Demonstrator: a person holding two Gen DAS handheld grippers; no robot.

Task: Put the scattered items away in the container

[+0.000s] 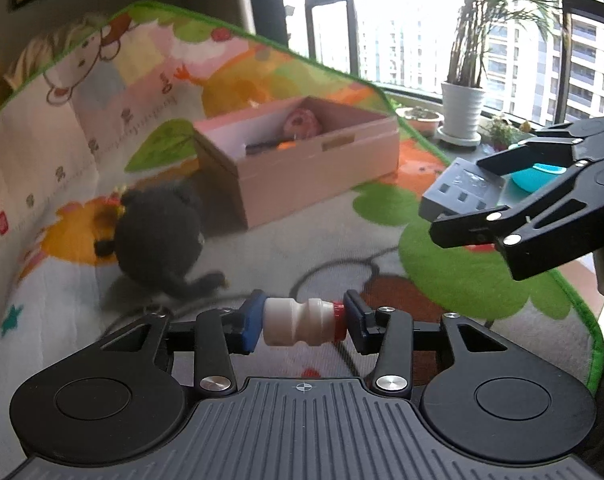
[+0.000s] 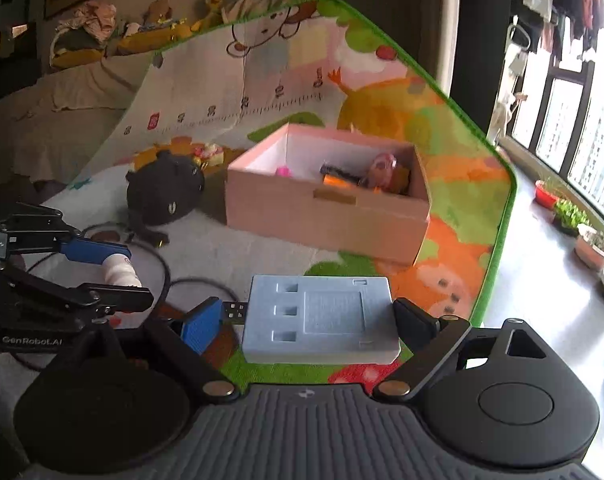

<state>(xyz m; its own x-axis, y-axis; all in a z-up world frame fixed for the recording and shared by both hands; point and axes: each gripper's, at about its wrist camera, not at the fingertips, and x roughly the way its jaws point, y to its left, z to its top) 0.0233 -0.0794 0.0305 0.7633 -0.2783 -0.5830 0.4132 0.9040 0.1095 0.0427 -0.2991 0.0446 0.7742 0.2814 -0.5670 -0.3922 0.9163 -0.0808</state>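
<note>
Pink box (image 2: 326,208) sits at twelve o'clock on the play mat (image 2: 462,184). Our left tongs (image 1: 302,322) pinch a small white bottle (image 1: 300,322) end-to-end; it could pivot free. Right tongs (image 2: 302,320) clamp a grey block (image 2: 322,320) whose plug (image 2: 234,312) may slip.

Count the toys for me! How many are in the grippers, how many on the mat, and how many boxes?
In the grippers: 2, a white bottle and a grey block
Loose on the mat: 1, a black plush
Boxes: 1, a pink box, its contents too jumbled to count
Total: 4
</note>
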